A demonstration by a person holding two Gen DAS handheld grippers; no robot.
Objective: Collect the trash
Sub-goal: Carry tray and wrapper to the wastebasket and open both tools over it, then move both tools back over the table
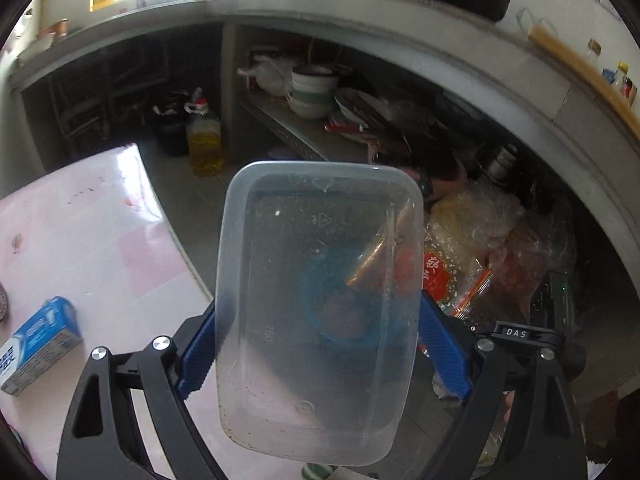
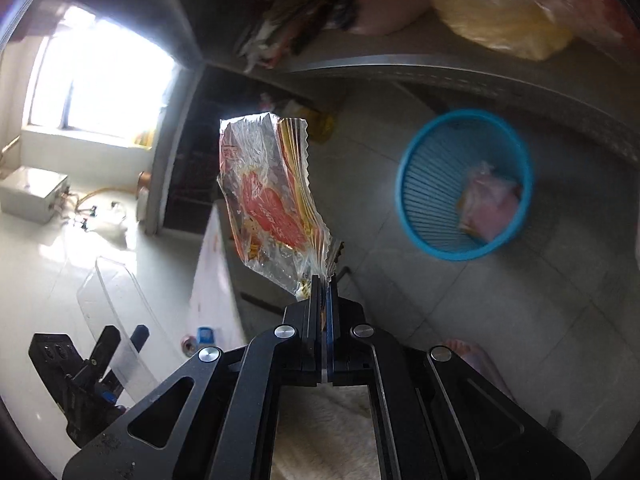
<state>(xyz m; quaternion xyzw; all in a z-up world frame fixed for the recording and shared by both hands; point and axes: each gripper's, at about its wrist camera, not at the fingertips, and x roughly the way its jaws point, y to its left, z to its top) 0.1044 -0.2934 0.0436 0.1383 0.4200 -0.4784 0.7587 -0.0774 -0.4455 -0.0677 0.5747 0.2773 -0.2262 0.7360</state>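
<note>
In the left wrist view my left gripper (image 1: 320, 308) is shut on a clear plastic food container (image 1: 320, 360), its blue pads (image 1: 200, 348) pressing on both long sides. A blurred blue shape shows through the container's bottom. In the right wrist view my right gripper (image 2: 322, 284) is shut on the corner of a crinkled clear and red snack wrapper (image 2: 272, 200), which stands up above the fingertips. A blue plastic basket (image 2: 420, 216) sits on the tiled floor to the right, with pink trash (image 2: 488, 208) inside. The left gripper (image 2: 120, 340) and its container (image 2: 116, 292) show at lower left.
A pink table (image 1: 80, 240) with a blue box (image 1: 40, 340) lies to the left. Under a grey counter (image 1: 400, 28), a low shelf (image 1: 288, 128) carries bowls (image 1: 312, 88) and bags (image 1: 472, 216). An oil bottle (image 1: 204, 140) stands on the floor.
</note>
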